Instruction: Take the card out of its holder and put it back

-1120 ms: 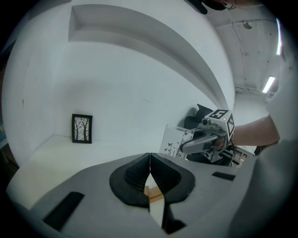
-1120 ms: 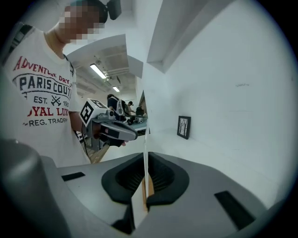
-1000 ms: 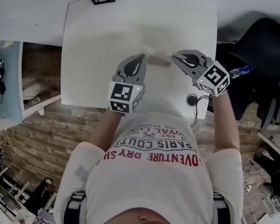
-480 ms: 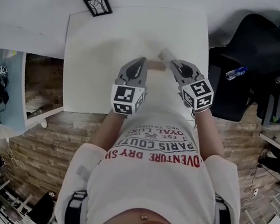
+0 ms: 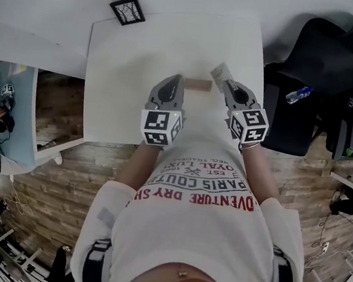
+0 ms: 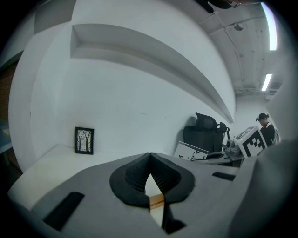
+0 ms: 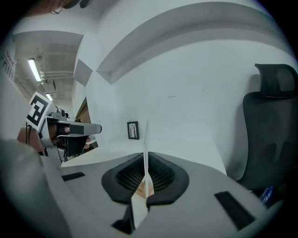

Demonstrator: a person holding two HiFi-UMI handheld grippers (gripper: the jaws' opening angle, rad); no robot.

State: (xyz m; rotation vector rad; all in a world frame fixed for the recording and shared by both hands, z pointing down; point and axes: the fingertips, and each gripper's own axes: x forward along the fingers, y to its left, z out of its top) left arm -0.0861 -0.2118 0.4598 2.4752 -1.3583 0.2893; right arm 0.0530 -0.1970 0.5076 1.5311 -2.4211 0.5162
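Above the white surface (image 5: 128, 91), just right of the wooden holder (image 5: 199, 84), the card (image 5: 219, 74) stands on edge, clamped in the right gripper (image 5: 230, 90) fingers. Its long axis points to the far side. The left gripper (image 5: 175, 82) fingers pinch the holder's left end.

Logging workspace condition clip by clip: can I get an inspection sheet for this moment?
Surface: white table, set against a white wall.
Job's things: card lifted out of the wooden holder, which lies on the table.
Clutter: small framed picture at the far left corner.
Grippers: left gripper closed, apparently on the wooden holder; right gripper closed on the card.
Cables: nothing seen.
Surroundings: black office chair at right, a bottle on it; wood-pattern floor.
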